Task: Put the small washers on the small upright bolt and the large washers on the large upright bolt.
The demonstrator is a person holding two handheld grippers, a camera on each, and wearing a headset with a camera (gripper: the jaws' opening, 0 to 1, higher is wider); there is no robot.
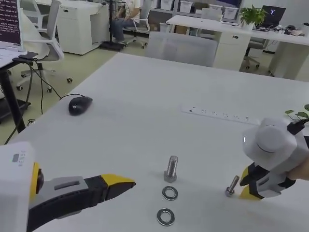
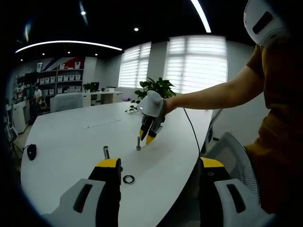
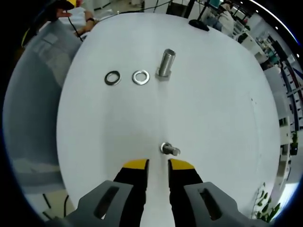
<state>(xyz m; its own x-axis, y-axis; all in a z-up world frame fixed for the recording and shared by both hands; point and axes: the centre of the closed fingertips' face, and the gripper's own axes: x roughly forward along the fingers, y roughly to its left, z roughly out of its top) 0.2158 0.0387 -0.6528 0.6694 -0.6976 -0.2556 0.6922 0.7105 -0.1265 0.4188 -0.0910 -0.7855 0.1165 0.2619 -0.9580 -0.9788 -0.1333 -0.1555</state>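
Large washers lie loose beside the large bolt; left gripper gapes, right gripper (barely parted, empty) waits; next, likely a flat pinch.

Wide white worktable up front, with a black computer mouse and a white power strip lying on it. Beyond it, office chairs stand on a pale floor, and there's a white desk with a potted plant. Blinds cover the bright windows, and light strips cross the dark ceiling.
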